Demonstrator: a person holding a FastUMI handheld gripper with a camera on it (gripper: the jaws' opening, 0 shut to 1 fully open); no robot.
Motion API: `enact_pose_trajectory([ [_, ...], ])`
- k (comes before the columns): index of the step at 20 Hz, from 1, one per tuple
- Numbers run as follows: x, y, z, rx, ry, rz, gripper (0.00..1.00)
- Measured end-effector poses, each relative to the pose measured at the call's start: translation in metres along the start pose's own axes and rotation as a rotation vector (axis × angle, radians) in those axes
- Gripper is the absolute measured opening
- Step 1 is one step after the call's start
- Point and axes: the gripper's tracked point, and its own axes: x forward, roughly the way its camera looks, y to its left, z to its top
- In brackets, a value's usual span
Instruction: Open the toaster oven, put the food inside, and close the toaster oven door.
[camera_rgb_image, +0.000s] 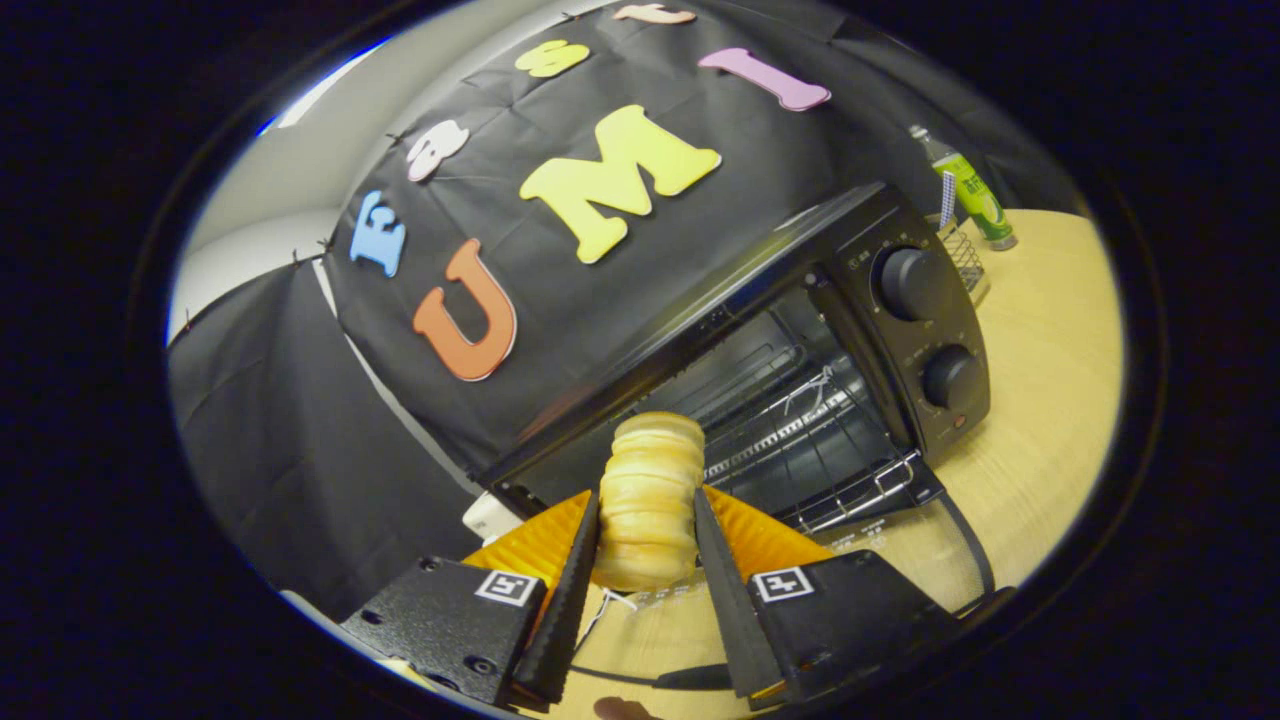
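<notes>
My gripper (647, 510) is shut on a pale ridged bread roll (650, 495), which stands up between the two fingers and sticks out past their tips. Just beyond the roll stands a black toaster oven (905, 345) with its door down and open. Its dark cavity shows a wire rack (800, 430) inside. Two round knobs (912, 283) sit on the oven's right-hand panel. The view is tilted, so the oven looks slanted.
The oven stands on a light wooden table (1050, 380). A green bottle (975, 195) and a small wire basket (965, 258) stand behind the oven on its right. A black cable (970, 550) runs across the table near the open door.
</notes>
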Motion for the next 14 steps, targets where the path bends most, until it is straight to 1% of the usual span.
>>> enact_pose_trajectory([
  [4, 0.034, -0.017, 0.016, 0.056, -0.019, -0.029, 0.64],
  [6, 0.042, -0.027, 0.021, 0.062, -0.035, -0.053, 0.65],
  [9, 0.052, -0.029, 0.023, 0.104, -0.032, -0.041, 0.65],
  [11, 0.054, -0.031, 0.020, 0.126, -0.024, -0.051, 0.66],
  [14, 0.050, -0.027, 0.014, 0.134, -0.013, -0.064, 0.76],
])
